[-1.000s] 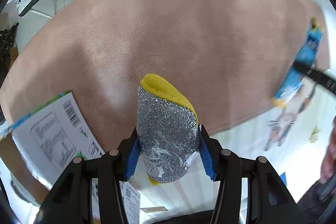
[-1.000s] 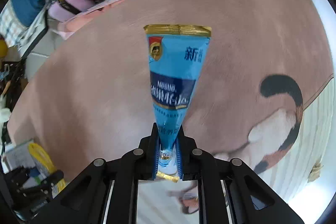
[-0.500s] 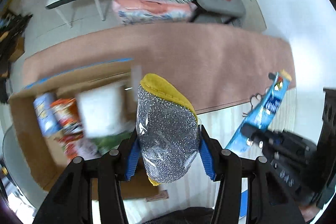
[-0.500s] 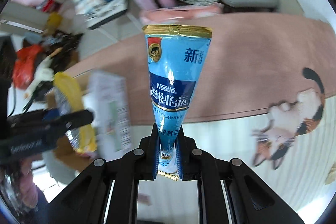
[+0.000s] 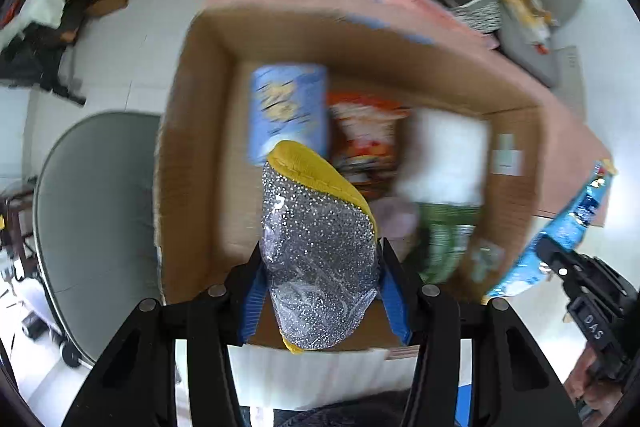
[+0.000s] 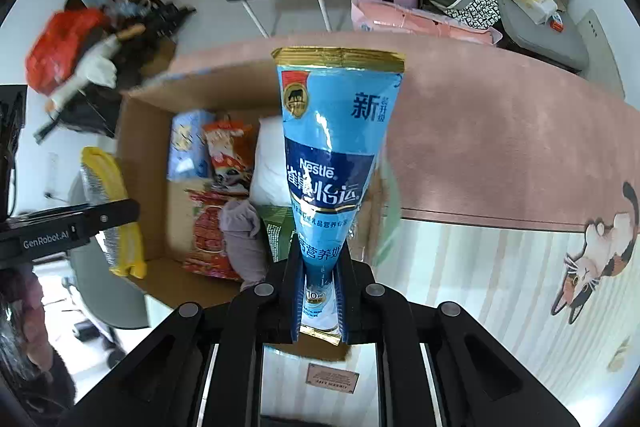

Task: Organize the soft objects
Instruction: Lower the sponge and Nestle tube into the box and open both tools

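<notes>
The left tool (image 5: 320, 291) pinches a silver-and-yellow sponge (image 5: 316, 247) above the open cardboard box (image 5: 192, 155). The right tool (image 6: 320, 291) pinches a blue Nestle pouch (image 6: 336, 155) beside the same box, over the pink carpet (image 6: 500, 131).

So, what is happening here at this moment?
A person is packing soft things into a cardboard box on the floor. The left tool holds a yellow and silver sponge above the open box. The right tool grips a blue Nestle pouch by its narrow end, near the box. Snack bags already lie inside.
</notes>
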`<state>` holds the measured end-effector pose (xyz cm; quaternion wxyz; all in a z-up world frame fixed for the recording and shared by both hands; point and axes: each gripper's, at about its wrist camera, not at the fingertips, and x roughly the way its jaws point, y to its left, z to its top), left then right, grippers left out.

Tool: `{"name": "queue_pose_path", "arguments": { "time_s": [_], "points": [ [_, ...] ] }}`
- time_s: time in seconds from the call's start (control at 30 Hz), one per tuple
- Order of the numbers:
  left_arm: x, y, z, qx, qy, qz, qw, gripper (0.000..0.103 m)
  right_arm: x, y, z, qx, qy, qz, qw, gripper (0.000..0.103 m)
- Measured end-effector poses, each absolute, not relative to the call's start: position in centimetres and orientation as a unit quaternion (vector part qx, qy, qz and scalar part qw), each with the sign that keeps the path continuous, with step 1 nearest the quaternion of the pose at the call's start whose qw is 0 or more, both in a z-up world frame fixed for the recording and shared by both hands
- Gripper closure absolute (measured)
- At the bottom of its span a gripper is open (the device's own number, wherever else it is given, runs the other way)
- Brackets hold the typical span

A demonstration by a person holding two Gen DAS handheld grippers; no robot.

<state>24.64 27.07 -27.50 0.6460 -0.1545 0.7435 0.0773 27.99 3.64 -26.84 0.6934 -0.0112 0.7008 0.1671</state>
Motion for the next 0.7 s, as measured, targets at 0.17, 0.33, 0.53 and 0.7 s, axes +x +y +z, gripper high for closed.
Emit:
{"name": "queue_pose_path", "arguments": {
  "time_s": [0.17,0.33,0.53,0.7],
  "points": [
    [23.5,28.9,-31.5,-0.159,0.774,0.081,0.607,0.055,28.2,5.6,-30.1,-0.052,0.722,0.142,0.675,0.089],
    [23.6,28.7,-34.6,-0.142,0.796,0.073,0.584,0.053,28.7,6.5,-33.0,-0.077,0.738,0.124,0.659,0.089],
    [23.5,28.7,-35.0,-0.15,0.801,0.06,0.576,0.047,28.8,6.8,-34.2,-0.07,0.746,0.115,0.652,0.055],
    [23.2,28.4,-33.0,-0.134,0.786,0.063,0.6,0.041,28.8,6.9,-32.9,-0.061,0.741,0.115,0.658,0.039]
  ]
}}
